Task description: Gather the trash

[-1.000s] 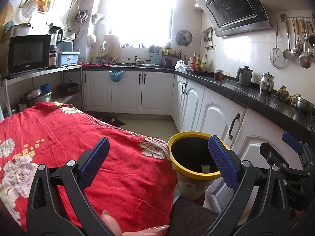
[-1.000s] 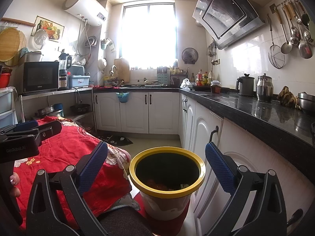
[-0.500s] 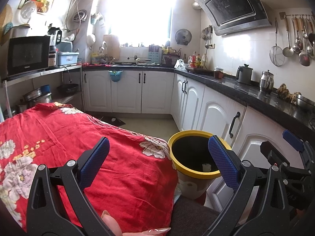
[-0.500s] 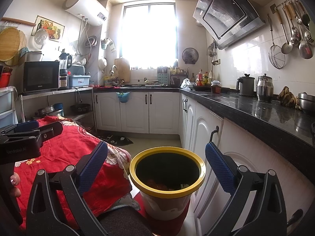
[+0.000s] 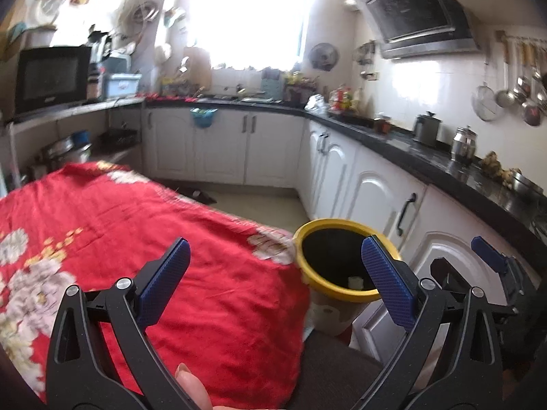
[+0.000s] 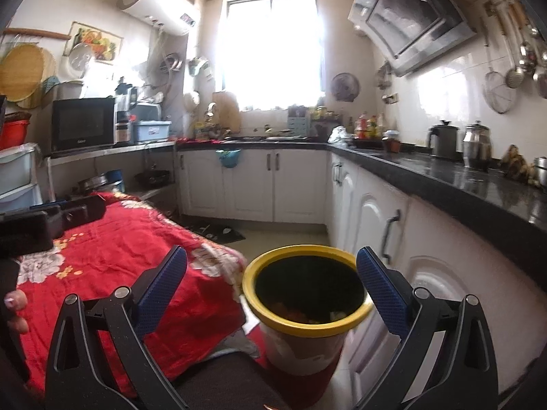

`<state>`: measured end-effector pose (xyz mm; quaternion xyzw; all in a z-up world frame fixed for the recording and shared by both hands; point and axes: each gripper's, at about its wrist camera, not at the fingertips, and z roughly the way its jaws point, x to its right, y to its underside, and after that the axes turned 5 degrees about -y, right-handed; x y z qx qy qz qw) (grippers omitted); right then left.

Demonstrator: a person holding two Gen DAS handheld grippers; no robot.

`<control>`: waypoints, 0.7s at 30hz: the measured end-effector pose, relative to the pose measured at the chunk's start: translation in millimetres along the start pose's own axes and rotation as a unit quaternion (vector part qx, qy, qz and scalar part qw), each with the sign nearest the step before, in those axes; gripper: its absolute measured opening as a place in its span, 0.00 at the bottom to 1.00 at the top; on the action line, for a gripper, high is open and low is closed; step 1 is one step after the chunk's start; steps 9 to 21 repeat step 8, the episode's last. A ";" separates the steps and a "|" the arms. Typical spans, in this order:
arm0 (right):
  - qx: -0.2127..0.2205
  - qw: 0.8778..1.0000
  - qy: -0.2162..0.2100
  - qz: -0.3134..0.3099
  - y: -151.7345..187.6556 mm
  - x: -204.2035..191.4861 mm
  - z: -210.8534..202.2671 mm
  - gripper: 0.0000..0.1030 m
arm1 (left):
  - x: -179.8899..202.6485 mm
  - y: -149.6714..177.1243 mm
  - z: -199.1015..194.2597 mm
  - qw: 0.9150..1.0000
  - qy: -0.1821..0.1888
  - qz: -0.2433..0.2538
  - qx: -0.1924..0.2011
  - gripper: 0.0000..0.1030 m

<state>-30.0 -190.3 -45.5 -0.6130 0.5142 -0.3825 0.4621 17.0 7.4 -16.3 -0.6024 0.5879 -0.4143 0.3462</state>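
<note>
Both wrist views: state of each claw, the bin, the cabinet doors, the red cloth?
left claw: open, holding nothing
right claw: open, holding nothing
yellow-rimmed bin: upright, no lid, scraps inside
cabinet doors: shut
red floral cloth: spread over the table, no trash visible on it

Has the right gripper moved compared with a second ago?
Yes. In its own view the bin now sits further right, nearer the white cabinets, so the right gripper swung left slightly.
</note>
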 end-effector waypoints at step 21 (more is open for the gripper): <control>-0.117 0.960 -0.253 -0.040 -26.8 -157.7 96.1 0.94 | -202.4 35.1 -27.9 0.946 -0.276 -0.140 -0.095 0.90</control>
